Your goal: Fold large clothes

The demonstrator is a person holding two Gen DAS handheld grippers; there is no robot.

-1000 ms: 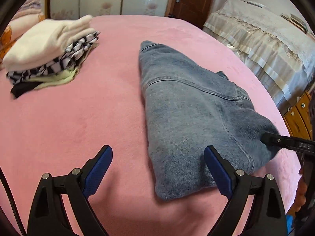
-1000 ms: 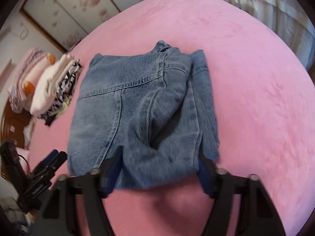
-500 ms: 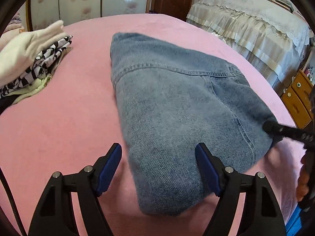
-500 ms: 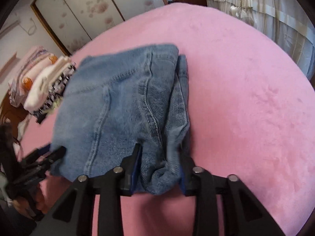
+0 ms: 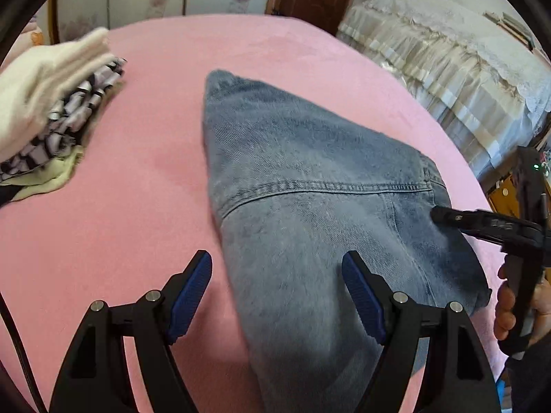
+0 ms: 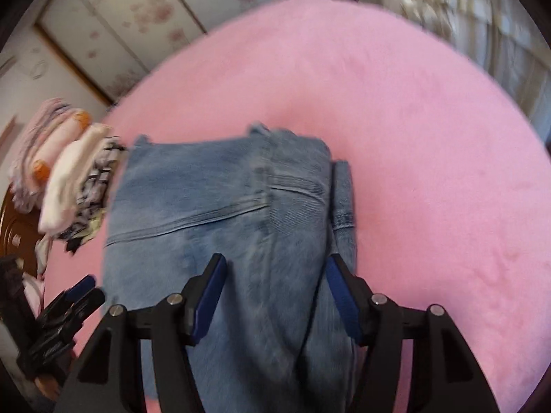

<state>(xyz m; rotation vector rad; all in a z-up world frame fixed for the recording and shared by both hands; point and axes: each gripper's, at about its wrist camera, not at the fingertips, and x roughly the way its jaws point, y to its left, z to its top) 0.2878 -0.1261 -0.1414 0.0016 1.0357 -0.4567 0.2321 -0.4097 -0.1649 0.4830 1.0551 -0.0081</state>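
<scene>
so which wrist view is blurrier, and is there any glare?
Right wrist view: motion blur throughout, the jeans and clothes pile smeared. Left wrist view: mostly sharp, only the pile's edge soft. Both: even light, no glare, strong fisheye bending.

Readable text: none — no word, brand or number can be made out in either view.
Right gripper (image 5: 447, 216) finger, at the jeans' (image 5: 310, 206) right edge: pale markings on the black finger — too blurred to read.
Jeans: no label showing.
</scene>
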